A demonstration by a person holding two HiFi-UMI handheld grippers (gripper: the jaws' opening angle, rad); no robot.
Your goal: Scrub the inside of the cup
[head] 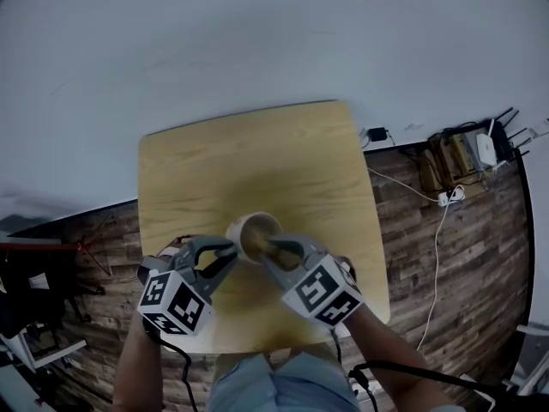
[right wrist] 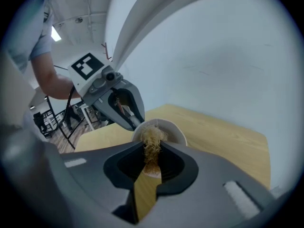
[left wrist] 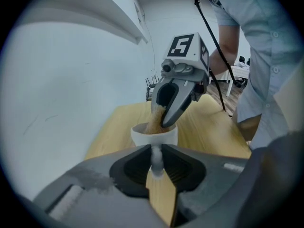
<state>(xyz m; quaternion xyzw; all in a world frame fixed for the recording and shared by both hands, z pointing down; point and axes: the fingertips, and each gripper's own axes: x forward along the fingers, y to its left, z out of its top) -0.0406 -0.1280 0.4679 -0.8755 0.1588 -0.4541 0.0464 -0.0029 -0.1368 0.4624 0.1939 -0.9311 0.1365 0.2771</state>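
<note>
Head view: the cup (head: 255, 233) stood near the table's (head: 257, 144) 6 o'clock edge, with the left gripper (head: 227, 251) at its 8 o'clock and the right gripper (head: 274, 249) at 4.

Left gripper view: the jaws pinched the cup's white edge (handle or rim, unclear).

Right gripper view: the jaws clamped a tan fibre scrubber (right wrist: 152, 144), its tip inside the cup.

Hard sideways scrubbing could twist the cup out of that thin pinch and tip it.

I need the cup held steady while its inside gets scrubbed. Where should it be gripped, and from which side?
By its handle, from the person's left. It juts from the wall of the cup as a thin strip that jaws can pinch, as the left gripper does. That leaves the upright open mouth free for the scrubber in the right gripper.
</note>
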